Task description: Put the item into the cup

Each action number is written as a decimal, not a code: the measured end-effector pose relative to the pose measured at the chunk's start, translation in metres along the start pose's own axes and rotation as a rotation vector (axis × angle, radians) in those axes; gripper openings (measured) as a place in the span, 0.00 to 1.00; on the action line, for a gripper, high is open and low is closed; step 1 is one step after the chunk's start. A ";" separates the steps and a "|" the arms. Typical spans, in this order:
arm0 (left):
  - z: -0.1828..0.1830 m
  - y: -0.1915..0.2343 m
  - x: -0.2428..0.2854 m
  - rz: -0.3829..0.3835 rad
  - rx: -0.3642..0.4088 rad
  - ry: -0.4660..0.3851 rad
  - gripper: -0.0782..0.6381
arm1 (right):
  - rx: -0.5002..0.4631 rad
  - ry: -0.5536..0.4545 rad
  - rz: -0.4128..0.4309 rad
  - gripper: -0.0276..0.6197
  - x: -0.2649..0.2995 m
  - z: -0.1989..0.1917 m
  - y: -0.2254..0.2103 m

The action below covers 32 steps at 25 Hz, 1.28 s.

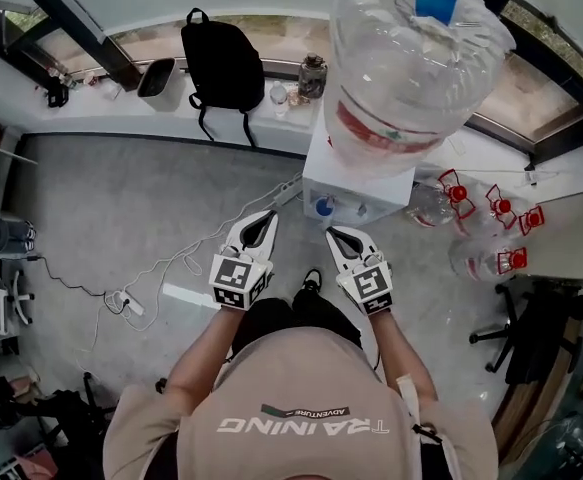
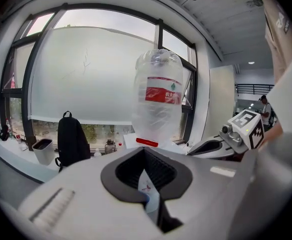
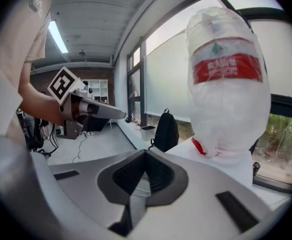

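Neither item nor cup discernible.

The dispenser [image 1: 359, 183] stands right before me with the bottle [image 1: 411, 63] upended on top of it. My left gripper [image 1: 267, 216] and right gripper [image 1: 333, 233] are side by side just in front of it. Behind it runs the sill [image 1: 91, 116], with the backpack [image 1: 221, 63] on it off to the left and the bin [image 1: 158, 80] just left of that. On the floor, a power strip [image 1: 128, 304] lies to my left and spare bottles [image 1: 476, 228] lie right of the dispenser.
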<state>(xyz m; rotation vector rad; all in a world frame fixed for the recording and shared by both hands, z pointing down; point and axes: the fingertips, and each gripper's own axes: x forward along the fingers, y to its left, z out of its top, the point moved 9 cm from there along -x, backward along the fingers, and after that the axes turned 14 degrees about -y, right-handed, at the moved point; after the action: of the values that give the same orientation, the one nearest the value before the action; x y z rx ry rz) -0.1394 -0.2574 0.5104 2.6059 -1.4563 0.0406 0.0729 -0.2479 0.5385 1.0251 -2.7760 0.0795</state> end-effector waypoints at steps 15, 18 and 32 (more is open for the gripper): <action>-0.090 0.045 0.041 0.012 -0.064 0.098 0.12 | 0.061 0.141 -0.036 0.06 0.048 -0.096 -0.019; -0.120 0.053 0.048 0.027 -0.095 0.117 0.12 | 0.069 0.160 -0.025 0.06 0.060 -0.127 -0.023; -0.227 0.063 0.085 -0.024 -0.096 0.173 0.12 | 0.082 0.199 -0.096 0.06 0.105 -0.254 -0.040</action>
<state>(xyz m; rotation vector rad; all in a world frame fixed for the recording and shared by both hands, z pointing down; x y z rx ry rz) -0.1364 -0.3281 0.7510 2.4744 -1.3349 0.1838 0.0585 -0.3167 0.8072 1.1037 -2.5593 0.2686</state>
